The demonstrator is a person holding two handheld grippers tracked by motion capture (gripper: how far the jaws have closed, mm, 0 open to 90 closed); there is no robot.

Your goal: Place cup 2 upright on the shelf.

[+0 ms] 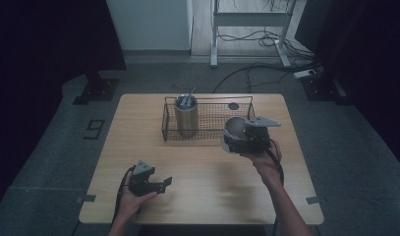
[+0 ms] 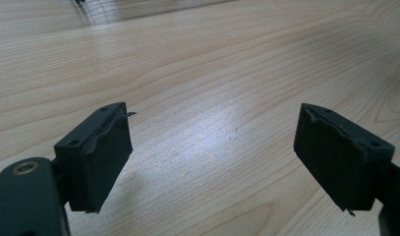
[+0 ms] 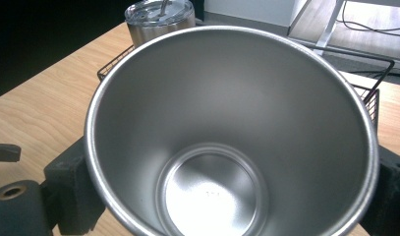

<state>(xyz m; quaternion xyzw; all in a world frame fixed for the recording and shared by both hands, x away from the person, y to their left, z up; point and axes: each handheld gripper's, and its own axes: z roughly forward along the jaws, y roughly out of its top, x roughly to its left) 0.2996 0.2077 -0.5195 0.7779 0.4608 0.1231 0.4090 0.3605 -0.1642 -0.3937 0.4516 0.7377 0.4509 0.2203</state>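
Altogether two steel cups (image 3: 227, 128) (one wire basket (image 1: 212, 118))

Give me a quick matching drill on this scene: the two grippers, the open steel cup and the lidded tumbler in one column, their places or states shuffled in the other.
Things:
1. left gripper
2. right gripper
3. open, empty stainless steel cup
4. lidded stainless steel tumbler

States:
A. stands upright inside the black wire basket
B. held by its sides, at the basket's right front corner
C. fingers spread wide, nothing between them, over the light wooden table
D. shut on the cup

Pairs: 1-C, 2-D, 3-B, 4-A
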